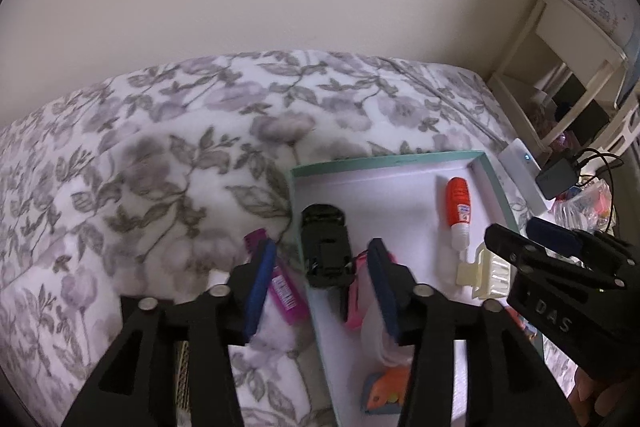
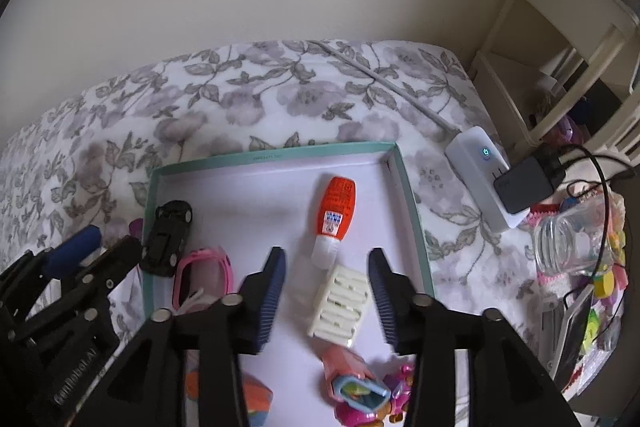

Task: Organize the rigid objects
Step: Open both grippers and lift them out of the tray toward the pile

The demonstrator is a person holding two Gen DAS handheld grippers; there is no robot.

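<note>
Cream hair clip (image 2: 340, 301) between parted, down-tilted right hand-held gripper (image 2: 327, 291) fingers.

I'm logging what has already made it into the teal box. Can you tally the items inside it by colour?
Black: 1, toy car
Orange: 1, bottle
Cream: 1, hair clip
Pink: 3, goggles, clip, figure
Orange-and-blue: 1, toy
Total: 7, in the teal box

The left hand-held gripper (image 1: 320, 263) points steeply down, its jaws apart and nothing pressed between the blue pads (image 1: 260, 287). The right hand-held gripper (image 2: 326, 277) tilts down likewise, jaws apart, pads (image 2: 272, 291) clear of anything. The two sit close side by side, each in the other's view. A bit of a hand (image 1: 596, 399) shows behind the right one.
</note>
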